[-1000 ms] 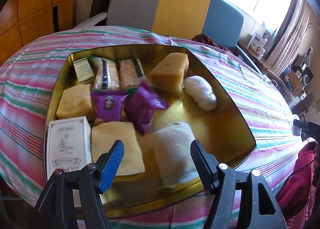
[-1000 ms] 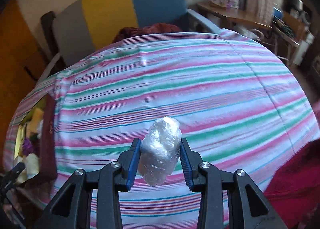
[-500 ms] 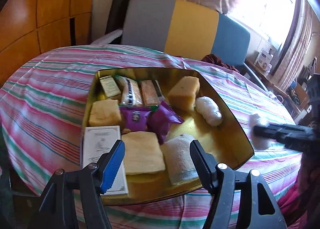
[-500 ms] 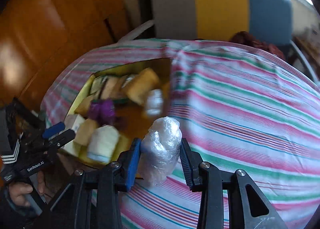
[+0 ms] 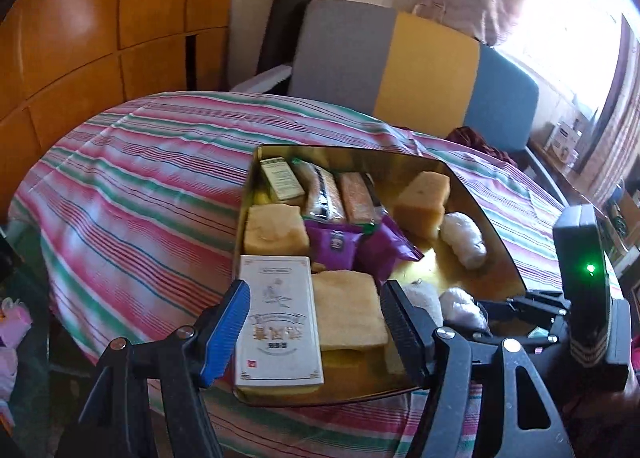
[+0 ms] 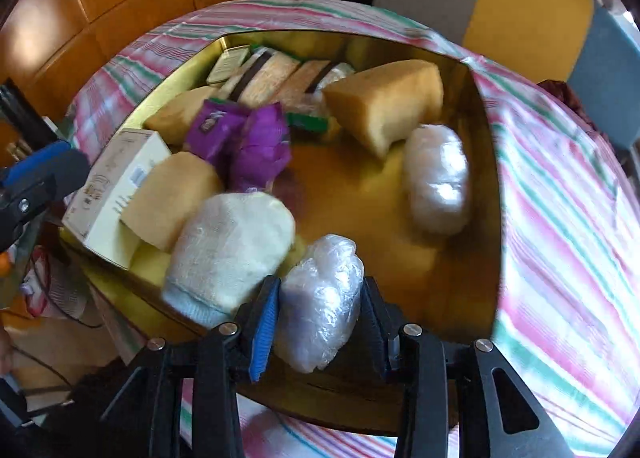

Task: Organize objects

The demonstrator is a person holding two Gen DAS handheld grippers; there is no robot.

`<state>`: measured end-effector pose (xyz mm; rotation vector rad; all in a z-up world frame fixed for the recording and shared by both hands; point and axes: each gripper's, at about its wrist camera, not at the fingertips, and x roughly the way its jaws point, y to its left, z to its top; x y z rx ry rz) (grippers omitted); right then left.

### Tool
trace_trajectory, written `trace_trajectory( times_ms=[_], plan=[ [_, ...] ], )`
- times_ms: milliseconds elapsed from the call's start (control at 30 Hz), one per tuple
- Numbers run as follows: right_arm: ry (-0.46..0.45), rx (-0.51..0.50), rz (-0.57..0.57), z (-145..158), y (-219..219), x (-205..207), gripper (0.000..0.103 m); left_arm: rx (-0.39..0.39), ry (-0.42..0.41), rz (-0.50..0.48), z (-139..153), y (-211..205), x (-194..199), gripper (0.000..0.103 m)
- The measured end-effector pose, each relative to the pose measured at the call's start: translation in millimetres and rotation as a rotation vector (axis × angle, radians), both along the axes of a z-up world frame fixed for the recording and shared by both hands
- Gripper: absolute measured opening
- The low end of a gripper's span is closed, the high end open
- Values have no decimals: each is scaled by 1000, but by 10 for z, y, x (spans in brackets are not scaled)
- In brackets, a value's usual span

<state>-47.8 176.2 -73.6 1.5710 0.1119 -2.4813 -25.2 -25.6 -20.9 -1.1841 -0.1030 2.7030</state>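
A clear-plastic-wrapped white bundle (image 6: 320, 304), lumpy and glossy, sits between the fingers of the right gripper (image 6: 320, 322), whose jaws are opening around it; the pads lie against its sides. It hangs over the near part of the gold tin (image 6: 486, 186), just right of a folded white cloth (image 6: 230, 248). A similar wrapped bundle (image 6: 438, 178) lies farther back. The right gripper points steeply down into the tin. The left gripper (image 5: 316, 328) stands wide and empty above the tin's near left edge, over a white box (image 5: 278, 332).
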Motion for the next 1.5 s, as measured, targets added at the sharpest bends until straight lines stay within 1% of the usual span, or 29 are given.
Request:
trace_trajectory(
  times_ms=[67, 200, 233, 367, 400, 433, 500, 567, 633, 700, 833, 933, 1167, 1500],
  plan=[
    [4, -15, 1, -4, -7, 3, 44, -12, 11, 16, 27, -10, 15, 69],
    [9, -34, -26, -35, 46, 18, 50, -33, 19, 36, 63, -12, 41, 69],
    [10, -45, -26, -38, 61, 27, 50, -40, 22, 41, 70, -12, 51, 69],
    [34, -42, -32, 4, 57, 78, 53, -61, 30, 53, 101, -3, 92, 69],
    [42, -41, -34, 21, 29, 68, 57, -66, 32, 56, 108, 2, 104, 69],
    [50, -39, -39, 32, 17, 66, 66, -70, 36, 56, 114, 9, 112, 69],
    [75, -43, -46, 83, 16, 112, 75, -84, 46, 59, 132, 28, 143, 69],
    [103, -47, -49, 148, -5, 181, 77, -99, 55, 57, 155, 62, 182, 69],
    [131, -38, -60, 197, -17, 233, 82, -104, 61, 54, 177, 89, 215, 69],
    [160, -34, -78, 253, -33, 300, 83, -114, 75, 65, 212, 120, 250, 70],
    [249, -21, -162, 381, -24, 454, 87, -126, 107, 109, 295, 169, 329, 70],
    [293, -29, -206, 451, 12, 544, 88, -154, 128, 133, 321, 209, 364, 70],
    [315, -43, -241, 538, 87, 592, 88, -89, 113, 112, 326, 195, 404, 70],
    [321, -41, -235, 548, 44, 619, 88, -83, 123, 118, 331, 189, 424, 70]
  ],
)
